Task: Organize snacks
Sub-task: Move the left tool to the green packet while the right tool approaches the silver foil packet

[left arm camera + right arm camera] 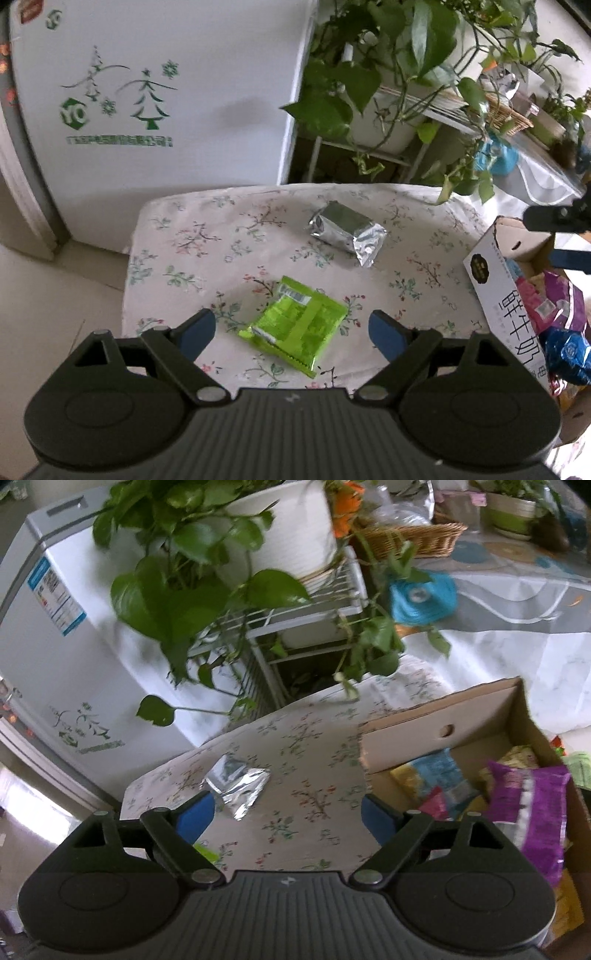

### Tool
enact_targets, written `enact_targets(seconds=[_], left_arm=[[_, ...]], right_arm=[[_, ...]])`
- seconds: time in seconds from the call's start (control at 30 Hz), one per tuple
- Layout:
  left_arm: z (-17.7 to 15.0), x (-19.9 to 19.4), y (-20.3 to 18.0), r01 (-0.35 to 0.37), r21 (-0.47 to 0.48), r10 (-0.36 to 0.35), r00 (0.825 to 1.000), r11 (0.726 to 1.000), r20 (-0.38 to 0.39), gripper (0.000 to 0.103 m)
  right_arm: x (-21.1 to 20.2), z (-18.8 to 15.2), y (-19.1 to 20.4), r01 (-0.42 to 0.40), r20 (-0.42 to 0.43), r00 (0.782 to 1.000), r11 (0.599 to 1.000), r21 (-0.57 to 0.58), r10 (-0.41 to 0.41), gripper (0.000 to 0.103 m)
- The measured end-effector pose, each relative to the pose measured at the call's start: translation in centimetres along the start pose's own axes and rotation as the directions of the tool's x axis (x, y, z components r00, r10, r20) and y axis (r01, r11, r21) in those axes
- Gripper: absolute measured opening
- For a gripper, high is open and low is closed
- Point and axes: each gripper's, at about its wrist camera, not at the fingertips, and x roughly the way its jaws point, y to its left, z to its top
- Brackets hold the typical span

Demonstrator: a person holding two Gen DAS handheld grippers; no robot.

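- While the left gripper (291, 328) is held above the flowered tablecloth (207, 236), its blue fingers (197, 330) are spread wide and nothing is pinched between them.
- A green snack packet (293, 326) is seen lying flat on the cloth in the lower middle of the left view, between the two fingertips but below them.
- A silver foil pack (345, 230) is placed further up, right of centre, well apart from the green one.
- A cardboard box (495, 273) is found at the right edge of the left view, with purple and blue packets (565, 302) inside it.
- The right gripper (288, 814) is likewise spread open and empty, over the cloth beside the box (406, 734).
- In the right view the foil pack (240, 782) is seen near the left fingertip, and a purple bag (528, 805) is seen in the box at the right.
- A white fridge (166, 92) and a potted plant (388, 74) are seen at the top of the left view.
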Motion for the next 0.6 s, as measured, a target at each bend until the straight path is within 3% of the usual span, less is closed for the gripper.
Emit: enact_targets(seconds=[0.17, 0.33, 0.6], left_arm=[[-0.5, 2.1, -0.7, 0.023, 0.145, -0.020, 1.000, 0.989, -0.019, 0.090], [-0.4, 4.0, -1.0, 0.061, 0.169, -0.053, 0.997, 0.984, -0.050, 0.090], [-0.4, 6.9, -1.7, 0.052, 0.209, -0.036, 0.996, 0.976, -0.079, 0.090]], right_arm=[[1.6, -0.1, 1.4, -0.046, -0.049, 0.998, 0.999, -0.025, 0.045, 0.092], [4.0, 0.0, 2.9, -0.074, -0.089, 0.994, 0.993, -0.087, 0.066, 0.094], [9.1, 0.4, 4.3, -0.101, -0.139, 0.987, 0.981, -0.167, 0.078, 0.094]])
